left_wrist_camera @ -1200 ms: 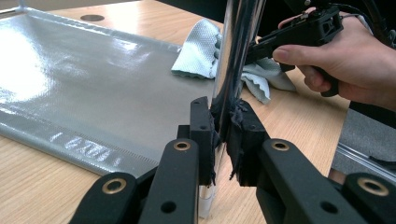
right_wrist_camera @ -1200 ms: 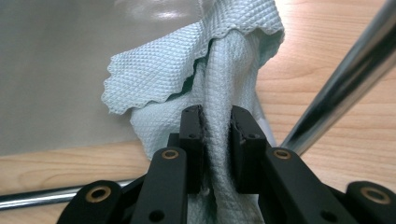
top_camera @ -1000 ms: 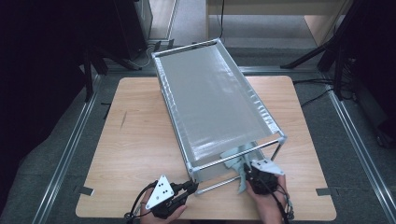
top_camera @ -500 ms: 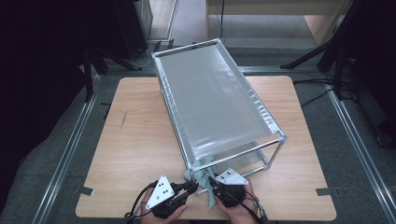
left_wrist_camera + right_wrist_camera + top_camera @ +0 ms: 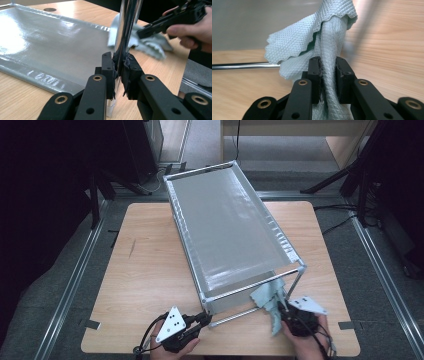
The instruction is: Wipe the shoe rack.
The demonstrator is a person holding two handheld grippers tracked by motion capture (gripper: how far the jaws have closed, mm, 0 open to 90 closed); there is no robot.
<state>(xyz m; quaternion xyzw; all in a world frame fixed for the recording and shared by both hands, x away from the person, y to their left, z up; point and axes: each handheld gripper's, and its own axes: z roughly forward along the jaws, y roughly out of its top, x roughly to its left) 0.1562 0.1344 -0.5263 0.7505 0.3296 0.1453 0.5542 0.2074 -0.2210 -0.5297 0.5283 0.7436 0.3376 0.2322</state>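
left tongs (image 5: 119, 72): clamping the rack (image 5: 225, 220) post
right tongs (image 5: 328, 75): pinching the cloth (image 5: 312, 37), which is hanging beside the rack corner on the tabletop (image 5: 145, 270)

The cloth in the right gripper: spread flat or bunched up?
Bunched. The cloth hangs in folds, pinched into a narrow strip between the right gripper jaws, with its loose end crumpled by the rack's corner post.

Wooden table (image 5: 150, 270) on grey floor (image 5: 50, 285), dark surroundings, metal rails (image 5: 75, 280).

Right tongs (image 5: 284, 312) carried cloth (image 5: 270, 301) back rightward
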